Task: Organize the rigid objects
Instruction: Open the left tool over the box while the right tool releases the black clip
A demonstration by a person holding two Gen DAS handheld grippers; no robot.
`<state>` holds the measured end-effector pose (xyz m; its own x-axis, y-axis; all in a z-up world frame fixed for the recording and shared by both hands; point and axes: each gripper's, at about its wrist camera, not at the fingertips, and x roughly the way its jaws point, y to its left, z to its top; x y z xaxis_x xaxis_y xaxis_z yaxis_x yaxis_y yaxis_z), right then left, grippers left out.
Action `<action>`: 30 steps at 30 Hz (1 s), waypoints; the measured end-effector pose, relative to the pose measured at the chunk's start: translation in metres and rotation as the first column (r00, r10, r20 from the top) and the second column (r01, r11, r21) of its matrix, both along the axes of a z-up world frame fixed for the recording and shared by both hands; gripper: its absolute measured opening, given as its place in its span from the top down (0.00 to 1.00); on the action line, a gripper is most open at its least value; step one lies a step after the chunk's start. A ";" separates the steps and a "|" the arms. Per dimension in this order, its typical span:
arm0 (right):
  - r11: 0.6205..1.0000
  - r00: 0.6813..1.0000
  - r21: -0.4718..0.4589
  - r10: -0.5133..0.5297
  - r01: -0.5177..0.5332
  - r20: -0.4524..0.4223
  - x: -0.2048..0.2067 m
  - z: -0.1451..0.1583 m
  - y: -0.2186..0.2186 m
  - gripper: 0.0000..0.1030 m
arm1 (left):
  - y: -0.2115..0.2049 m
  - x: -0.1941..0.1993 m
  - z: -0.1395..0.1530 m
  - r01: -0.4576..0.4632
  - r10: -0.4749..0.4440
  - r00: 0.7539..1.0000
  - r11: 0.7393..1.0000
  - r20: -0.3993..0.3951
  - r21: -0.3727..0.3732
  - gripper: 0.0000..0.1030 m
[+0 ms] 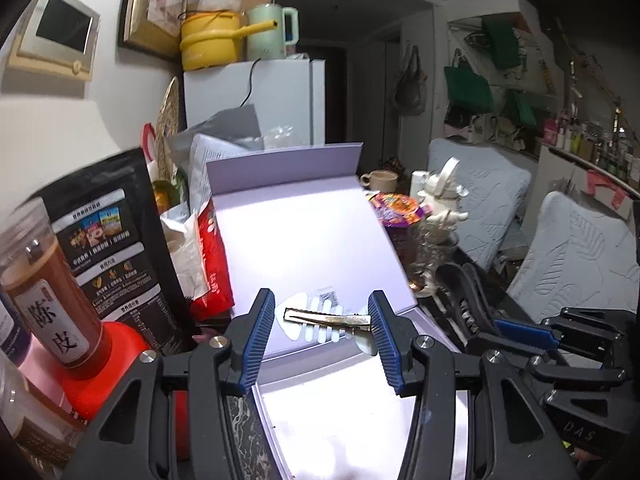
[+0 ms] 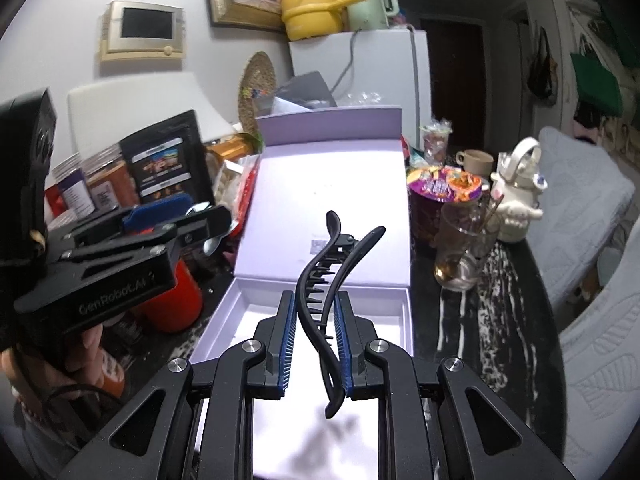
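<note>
**Two hair clips held over the open lilac box**

My left tool [image 1: 322, 334] is partly open, its pads closed across a white fishbone-shaped hair clip [image 1: 316, 322] with a metal clasp, held crosswise. My right tool [image 2: 316, 344] is closed as far as it goes on a black claw hair clip [image 2: 320, 292], which stands up between the pads and leans toward one o'clock. Both hang above the lilac box [image 2: 224, 320], whose lid lies open toward twelve o'clock on the dark marbled surface [image 2: 496, 320]. I judge the step to be setting the clips inside. I should lower each tool until its clip is just over the box floor, keep them apart, and open gently. A glass [image 2: 460, 248] stands at two o'clock, clear of the box.
</note>
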<state>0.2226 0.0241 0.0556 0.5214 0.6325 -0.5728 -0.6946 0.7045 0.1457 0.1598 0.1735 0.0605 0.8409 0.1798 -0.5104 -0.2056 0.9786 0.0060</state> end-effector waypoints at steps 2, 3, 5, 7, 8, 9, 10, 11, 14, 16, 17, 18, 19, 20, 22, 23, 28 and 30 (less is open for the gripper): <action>1.000 1.000 0.006 -0.013 0.014 -0.023 0.007 -0.008 0.002 0.82 | 0.002 0.008 -0.009 -0.017 0.017 0.999 1.000 -0.029 0.018 0.53; 1.000 0.999 -0.010 -0.014 0.013 -0.034 0.011 -0.012 0.005 0.82 | 0.002 0.011 -0.013 -0.016 0.017 0.999 1.000 -0.044 0.022 0.53; 1.000 0.999 -0.024 -0.005 0.004 -0.039 0.015 -0.020 0.009 0.82 | 0.002 0.018 -0.021 -0.008 0.009 0.997 1.000 -0.073 0.021 0.53; 0.999 0.998 -0.037 0.001 -0.003 -0.059 0.019 -0.027 0.012 0.82 | 0.001 0.023 -0.027 -0.003 0.004 0.995 1.000 -0.095 0.015 0.53; 0.999 0.998 -0.042 0.004 -0.007 -0.065 0.020 -0.031 0.014 0.82 | 0.000 0.025 -0.031 0.003 -0.001 0.994 1.000 -0.108 0.011 0.53; 0.999 0.998 -0.049 0.008 -0.012 -0.070 0.020 -0.033 0.015 0.82 | -0.001 0.027 -0.034 0.009 -0.008 0.993 1.000 -0.118 0.008 0.53; 0.998 0.997 -0.060 0.011 -0.016 -0.076 0.021 -0.037 0.017 0.82 | -0.002 0.029 -0.037 0.014 -0.013 0.992 1.000 -0.128 0.005 0.53; 0.998 0.997 -0.066 0.012 -0.017 -0.078 0.021 -0.039 0.019 0.82 | -0.004 0.031 -0.039 0.017 -0.016 0.991 1.000 -0.136 0.003 0.53; 0.996 0.996 -0.083 0.017 -0.025 -0.091 0.023 -0.046 0.024 0.81 | -0.007 0.036 -0.047 0.027 -0.027 0.986 1.000 -0.162 0.001 0.53; 0.995 0.995 -0.092 0.017 -0.026 -0.098 0.025 -0.051 0.026 0.81 | -0.007 0.040 -0.052 0.028 -0.028 0.983 1.000 -0.180 -0.004 0.53; 0.995 0.994 -0.097 0.017 -0.027 -0.104 0.025 -0.053 0.027 0.81 | -0.007 0.042 -0.056 0.028 -0.029 0.981 1.000 -0.191 -0.007 0.53; 0.994 0.994 -0.103 0.016 -0.027 -0.110 0.027 -0.055 0.028 0.81 | -0.006 0.043 -0.059 0.029 -0.030 0.979 1.000 -0.201 -0.011 0.53; 0.994 0.993 -0.109 0.015 -0.027 -0.116 0.028 -0.058 0.029 0.81 | -0.006 0.045 -0.061 0.030 -0.032 0.977 0.999 -0.211 -0.014 0.53; 0.993 0.993 -0.115 0.012 -0.026 -0.122 0.030 -0.061 0.030 0.81 | -0.005 0.047 -0.065 0.030 -0.033 0.974 0.999 -0.224 -0.018 0.53; 0.992 0.991 -0.125 0.006 -0.023 -0.134 0.032 -0.066 0.031 0.81 | -0.004 0.051 -0.072 0.026 -0.032 0.969 0.999 -0.243 -0.028 0.53; 0.991 0.990 -0.130 0.004 -0.023 -0.144 0.034 -0.069 0.032 0.81 | -0.002 0.053 -0.075 0.026 -0.035 0.967 0.999 -0.253 -0.039 0.53; 0.990 0.985 -0.135 0.005 -0.029 -0.175 0.040 -0.078 0.033 0.81 | 0.003 0.057 -0.083 0.016 -0.040 0.959 0.996 -0.280 -0.089 0.53; 0.990 0.984 -0.139 0.000 -0.026 -0.181 0.041 -0.080 0.033 0.81 | 0.003 0.057 -0.084 0.016 -0.040 0.959 0.996 -0.282 -0.090 0.53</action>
